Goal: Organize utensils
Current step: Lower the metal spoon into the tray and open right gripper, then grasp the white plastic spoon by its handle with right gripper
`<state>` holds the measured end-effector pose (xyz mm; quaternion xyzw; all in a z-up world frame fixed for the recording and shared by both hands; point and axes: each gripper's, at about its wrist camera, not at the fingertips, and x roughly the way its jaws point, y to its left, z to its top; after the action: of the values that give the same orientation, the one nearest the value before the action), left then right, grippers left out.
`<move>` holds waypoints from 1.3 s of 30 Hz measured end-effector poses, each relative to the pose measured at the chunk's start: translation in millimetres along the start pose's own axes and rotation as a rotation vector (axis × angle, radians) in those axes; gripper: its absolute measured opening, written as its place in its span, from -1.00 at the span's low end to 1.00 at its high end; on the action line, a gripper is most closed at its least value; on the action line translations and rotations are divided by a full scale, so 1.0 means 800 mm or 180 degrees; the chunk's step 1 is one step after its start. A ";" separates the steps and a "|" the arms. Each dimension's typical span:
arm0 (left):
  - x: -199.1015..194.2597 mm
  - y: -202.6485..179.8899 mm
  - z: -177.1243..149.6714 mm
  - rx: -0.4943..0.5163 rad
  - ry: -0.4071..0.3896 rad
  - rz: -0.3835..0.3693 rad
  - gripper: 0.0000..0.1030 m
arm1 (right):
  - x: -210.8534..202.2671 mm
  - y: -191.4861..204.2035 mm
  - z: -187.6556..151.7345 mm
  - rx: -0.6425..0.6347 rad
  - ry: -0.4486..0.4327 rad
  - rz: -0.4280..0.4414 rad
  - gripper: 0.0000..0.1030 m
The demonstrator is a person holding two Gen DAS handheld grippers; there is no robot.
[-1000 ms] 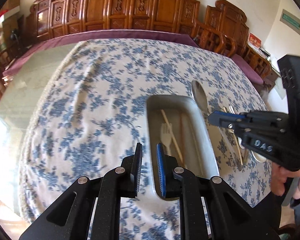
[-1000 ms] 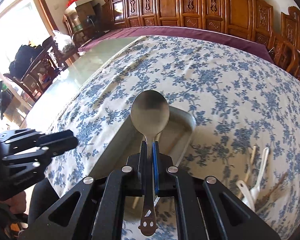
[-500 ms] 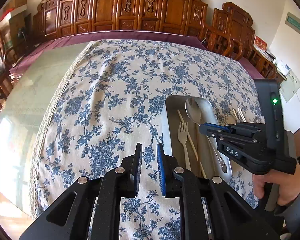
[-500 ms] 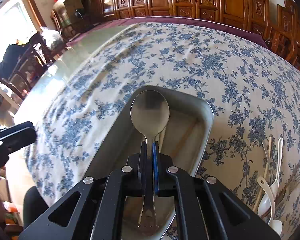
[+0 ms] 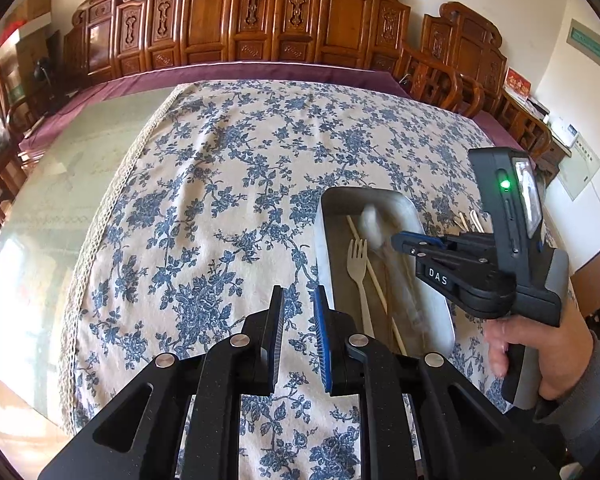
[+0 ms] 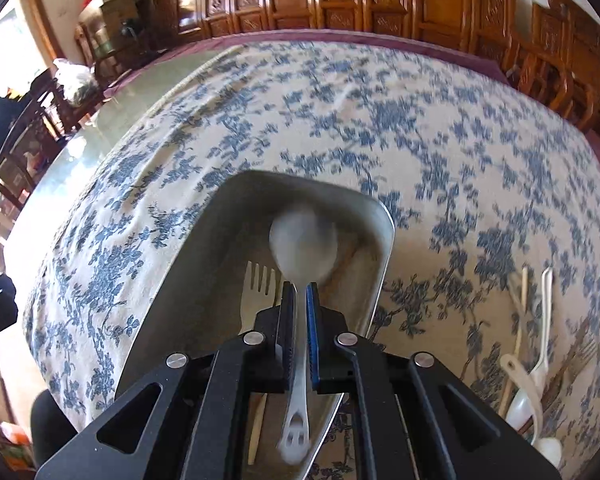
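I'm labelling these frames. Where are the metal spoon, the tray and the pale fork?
metal spoon [image 6: 303, 246], right wrist view, on its blurred bowl.
tray [image 5: 323, 236], left wrist view, on its left wall.
pale fork [image 5: 357, 254], left wrist view, on its tines.

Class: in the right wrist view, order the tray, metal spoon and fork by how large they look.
1. Tray, largest.
2. Metal spoon, blurred and nearer the camera.
3. Fork, mostly hidden, so its rank below the spoon is unsure.

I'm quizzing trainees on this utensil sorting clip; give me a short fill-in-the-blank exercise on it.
1. The metal spoon is between the fingers of the ____ gripper.
2. In the metal tray lies a pale ____ beside a chopstick.
3. The left gripper holds ____.

Missing words: right; fork; nothing
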<state>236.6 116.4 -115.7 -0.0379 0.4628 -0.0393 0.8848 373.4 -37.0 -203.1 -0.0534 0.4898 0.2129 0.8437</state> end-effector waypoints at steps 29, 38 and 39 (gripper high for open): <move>0.013 -0.140 -0.020 0.0269 -0.0033 -0.0382 0.49 | -0.168 -0.207 -0.139 0.0236 -0.0357 -0.0336 -0.55; 0.029 -0.178 -0.022 0.0429 0.0051 -0.0423 0.49 | -0.118 -0.243 -0.167 0.0376 -0.0040 -0.0159 -0.29; 0.031 -0.182 -0.023 0.0440 0.0060 -0.0426 0.49 | -0.115 -0.242 -0.168 0.0378 -0.0027 -0.0145 -0.29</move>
<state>230.7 -31.3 -130.9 -0.0072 0.4636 -0.1306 0.8763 306.1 -280.5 -217.2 -0.0134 0.4967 0.1643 0.8521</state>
